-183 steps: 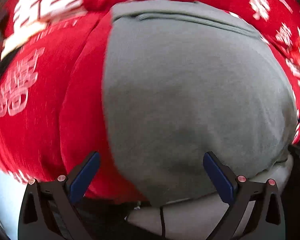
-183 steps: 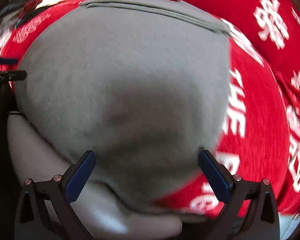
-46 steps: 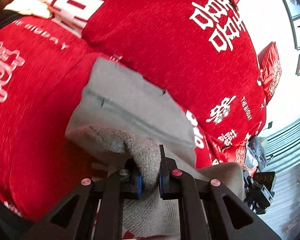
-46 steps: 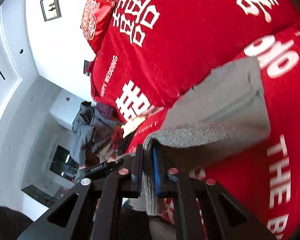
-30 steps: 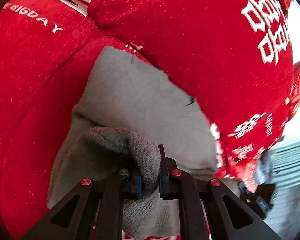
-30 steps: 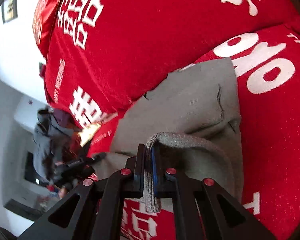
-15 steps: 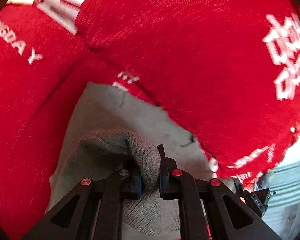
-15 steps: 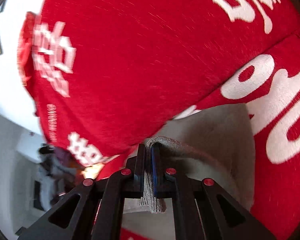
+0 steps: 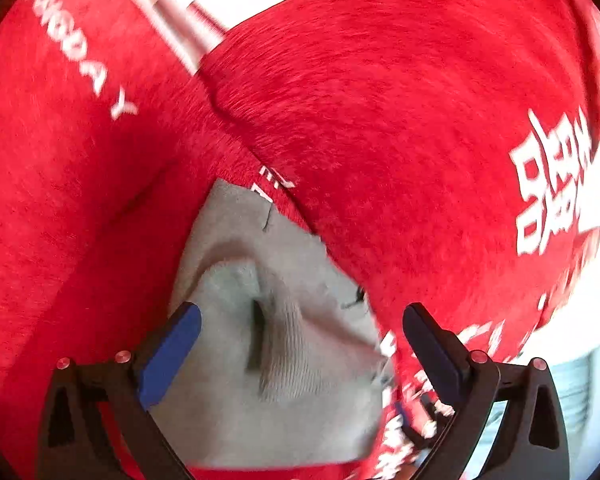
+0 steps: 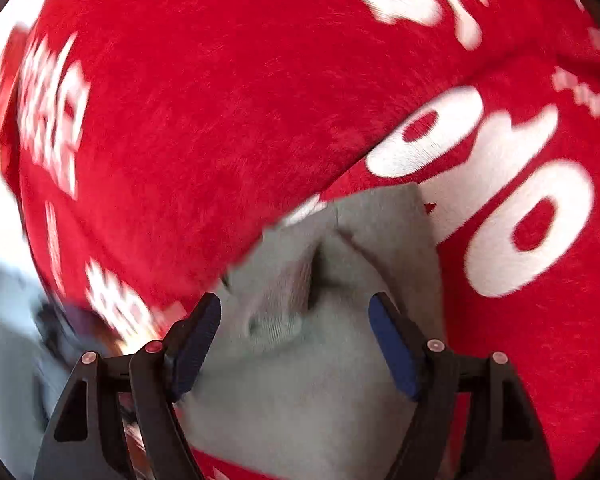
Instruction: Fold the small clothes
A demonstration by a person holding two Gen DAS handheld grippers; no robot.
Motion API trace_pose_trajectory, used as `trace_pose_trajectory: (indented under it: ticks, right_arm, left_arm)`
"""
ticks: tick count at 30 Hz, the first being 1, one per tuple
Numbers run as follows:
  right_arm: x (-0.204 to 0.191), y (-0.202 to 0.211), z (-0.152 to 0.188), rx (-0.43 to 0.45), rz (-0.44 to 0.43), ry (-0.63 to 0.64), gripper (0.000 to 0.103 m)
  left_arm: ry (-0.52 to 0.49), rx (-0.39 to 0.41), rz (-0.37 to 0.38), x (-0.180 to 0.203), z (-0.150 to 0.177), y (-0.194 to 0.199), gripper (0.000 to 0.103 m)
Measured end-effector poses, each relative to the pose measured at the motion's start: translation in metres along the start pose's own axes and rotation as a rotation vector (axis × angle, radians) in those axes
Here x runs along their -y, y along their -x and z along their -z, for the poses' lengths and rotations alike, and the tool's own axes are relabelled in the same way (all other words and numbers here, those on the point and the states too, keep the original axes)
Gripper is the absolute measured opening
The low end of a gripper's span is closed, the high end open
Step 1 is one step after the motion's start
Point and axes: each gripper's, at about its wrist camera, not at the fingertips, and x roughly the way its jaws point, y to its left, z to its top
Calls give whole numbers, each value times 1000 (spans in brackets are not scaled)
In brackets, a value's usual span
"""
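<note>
A small grey knitted garment point(image 9: 276, 344) lies folded on a red cover, its far edge against the red backrest. My left gripper point(image 9: 300, 344) hovers just over it, jaws opening wide, pads clear of the cloth, and a pinched ridge of fabric stands up between them. The right wrist view shows the same grey garment point(image 10: 324, 360) under my right gripper point(image 10: 296, 340). Its jaws are opening too, and its blue pads point(image 10: 392, 348) stand apart from a small raised crease.
The red sofa cover with white lettering point(image 9: 60, 240) spreads around the garment. A red backrest cushion point(image 10: 204, 120) rises right behind it. Pale floor and blurred dark items point(image 10: 16, 340) show at the right wrist view's left edge.
Both grippers were shut on the grey cloth half a second ago and have let go. The folded edge has dropped onto the layer beneath, close to the backrest.
</note>
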Motion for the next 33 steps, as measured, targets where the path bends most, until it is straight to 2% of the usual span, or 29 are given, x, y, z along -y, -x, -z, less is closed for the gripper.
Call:
trace_pose_trajectory:
  ticks: [4,5,6,7,9,10,12,14,16,17,19,21,23,26,28,29,31,33]
  right_arm:
    - [-46,-11,31,-145,203,372,80]
    - [-51,-15,38,-171,232,437,80]
    - [-57,-21,43,-194,240,487,80]
    - [-61,-28,46,-218,228,510,80]
    - [-64,-46,46,-279,192,523,80]
    - [-65,-54,45,-299,183,527,80]
    - [-68,-68,39,-308,192,544,80]
    - [-73,-78,24,-264,195,542,79]
    - [-69,-78,10,-186,214,499,80]
    - [-66,-75,2,-135,225,460,80]
    - [-52,-71,-15,-33,248,335,80]
    - [-33,-66,-22,1,254,205,80]
    - [-21,-60,-20,-3,250,142,80]
    - [-31,-41,-5,6,223,215,80]
    - [-47,-39,7,-31,195,312,80]
    - [-57,-44,10,-63,193,361,80]
    - [-75,-60,14,-112,234,465,80]
    - [-86,-78,10,-110,305,495,80]
  left_arm:
    - [-401,-119,-186,38,46,-15,100]
    - [-500,-172,-217,47,60,-27,100]
    - [-569,-246,-202,53,72,-41,100]
    - [-600,-322,-163,57,82,-54,100]
    - [-617,-415,-123,61,89,-77,100]
    - [-640,-430,-121,65,89,-86,100]
    - [-696,-374,-153,78,78,-101,100]
    - [-660,-284,-182,82,53,-108,100]
    - [-537,-162,-182,74,19,-105,100]
    - [-422,-89,-191,63,-3,-102,100]
    - [-274,-55,-169,44,-23,-98,100]
    - [-184,-47,-151,30,-34,-92,100]
    - [-199,-23,-148,28,-31,-77,100]
    - [-276,-28,-103,36,-16,-59,100]
    - [-363,-104,-115,47,-3,-69,100]
    - [-421,-143,-148,55,3,-79,100]
    - [-502,-190,-200,70,10,-107,100]
    - [-488,-222,-213,70,1,-126,100]
